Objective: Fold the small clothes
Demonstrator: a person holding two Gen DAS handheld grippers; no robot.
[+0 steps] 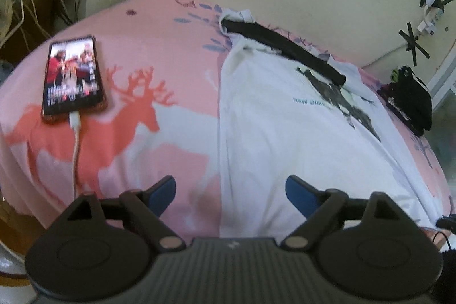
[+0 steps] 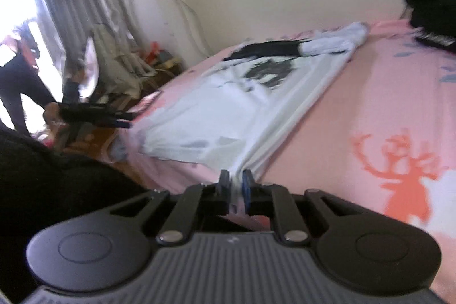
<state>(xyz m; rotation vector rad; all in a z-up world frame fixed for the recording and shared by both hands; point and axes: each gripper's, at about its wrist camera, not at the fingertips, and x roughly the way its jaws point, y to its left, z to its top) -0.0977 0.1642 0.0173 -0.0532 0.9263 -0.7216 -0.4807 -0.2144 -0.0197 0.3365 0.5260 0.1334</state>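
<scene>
Right tongs (image 2: 235,184) are pinching the white T-shirt (image 2: 228,110) hem, seemingly at the bed (image 2: 370,93) edge; left tongs (image 1: 230,190) are hovering wide, empty, above the shirt's side.

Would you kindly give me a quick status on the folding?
Left gripper open, empty. Right gripper shut on the white shirt hem. Shirt flat on bed. Phone lies beside it, clear.

One white shirt (image 1: 285,116) and one phone (image 1: 72,76) lie on the bed (image 1: 171,93). One black garment (image 1: 410,101) sits at its edge.
</scene>
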